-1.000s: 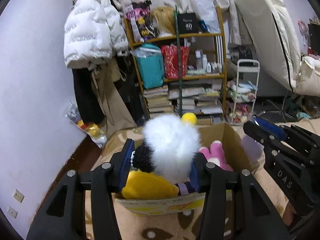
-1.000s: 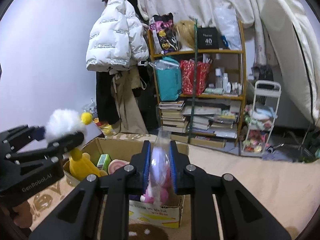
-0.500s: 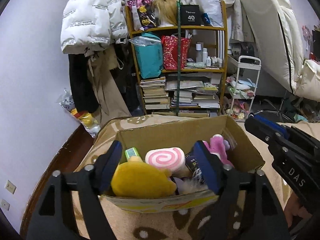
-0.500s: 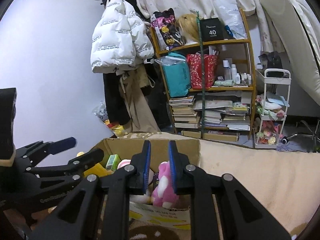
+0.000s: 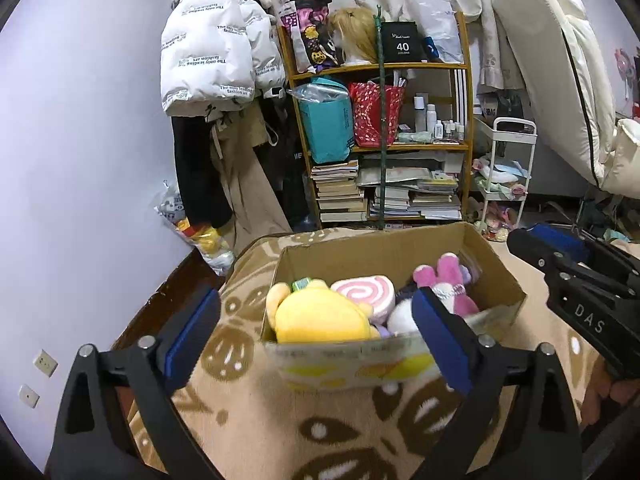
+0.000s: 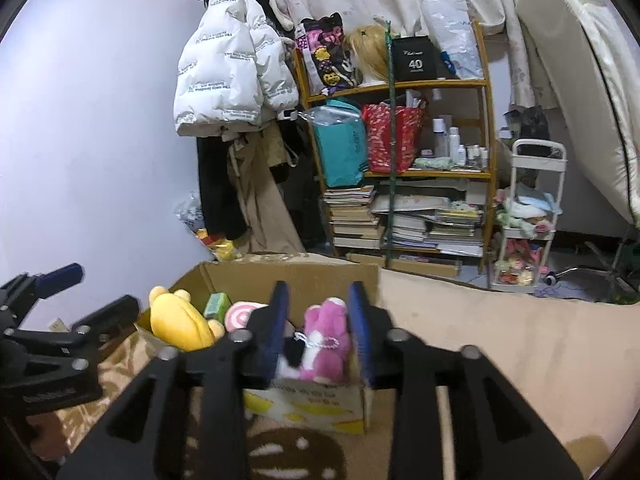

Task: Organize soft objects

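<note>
Snagging is the risk: with toys piled in the cardboard box [image 5: 496, 276], left tongs [image 5: 316, 344] opening wide and empty, right tongs [image 6: 318, 330] opening around the pink plush [image 6: 326, 336] could drag it out.

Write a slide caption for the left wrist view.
Left gripper opening, nothing between its pads, before a cardboard box holding a yellow plush, swirl cushion and pink plush.

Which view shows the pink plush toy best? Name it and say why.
The right wrist view. There the pink plush toy sits centred and close in the cardboard box, framed by that gripper's fingers, showing its body and a beaded string. In the left wrist view the toy sits farther off, partly hidden behind a blue pad.
</note>
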Available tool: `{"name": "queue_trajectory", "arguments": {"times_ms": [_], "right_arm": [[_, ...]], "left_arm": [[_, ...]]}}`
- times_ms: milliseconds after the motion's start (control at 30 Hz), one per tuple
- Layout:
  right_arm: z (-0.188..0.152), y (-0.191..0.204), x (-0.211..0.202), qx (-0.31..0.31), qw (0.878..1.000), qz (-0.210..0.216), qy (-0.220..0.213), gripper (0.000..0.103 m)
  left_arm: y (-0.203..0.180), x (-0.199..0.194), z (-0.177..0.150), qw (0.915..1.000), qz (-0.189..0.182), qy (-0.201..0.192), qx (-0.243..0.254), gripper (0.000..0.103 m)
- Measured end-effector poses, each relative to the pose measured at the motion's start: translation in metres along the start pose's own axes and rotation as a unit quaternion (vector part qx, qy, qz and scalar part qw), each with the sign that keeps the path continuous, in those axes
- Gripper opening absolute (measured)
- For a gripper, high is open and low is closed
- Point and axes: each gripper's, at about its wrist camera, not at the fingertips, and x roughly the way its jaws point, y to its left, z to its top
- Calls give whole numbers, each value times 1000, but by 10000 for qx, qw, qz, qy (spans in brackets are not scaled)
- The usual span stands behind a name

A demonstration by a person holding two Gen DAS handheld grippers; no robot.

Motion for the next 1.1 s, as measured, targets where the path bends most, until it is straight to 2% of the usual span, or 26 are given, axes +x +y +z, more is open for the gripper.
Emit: {"name": "queue_trajectory", "arguments": {"times_ms": [33, 167, 200, 233, 500, 633, 900, 1000, 1100], "right_arm": [[0, -1, -6, -2, 10000, -18, -23, 63], [7, -3, -32, -5, 9998, -67, -165, 88], [9, -4, -38, -9, 9998, -104, -197, 100], [10, -4, -48, -21, 9995, -166, -265, 103], [7, 3, -96, -420, 9973, -422, -438, 103], [2, 3, -109, -367, 9978, -374, -410, 103], [-2, 3, -138, -281, 9977, -381, -480, 103], [-6, 4, -147, -225, 9974, -467, -503, 103], [-6, 8, -154, -231, 9972, -462, -543, 103]], "left_arm": [[1, -6, -1, 10000, 34, -31, 3, 100], [6, -29, -2, 9998, 143, -82, 59, 100], [9, -35, -3, 9998, 172, -99, 21, 101], [12, -43, -4, 9997, 200, -131, -44, 101], [37, -86, -9, 9986, 288, -262, -366, 102], [48, -104, -17, 9986, 329, -237, -346, 102], [65, -140, -28, 9973, 384, -472, -422, 102], [67, -144, -35, 9965, 508, -549, -370, 102], [67, -146, -40, 9965, 470, -596, -350, 102]]}}
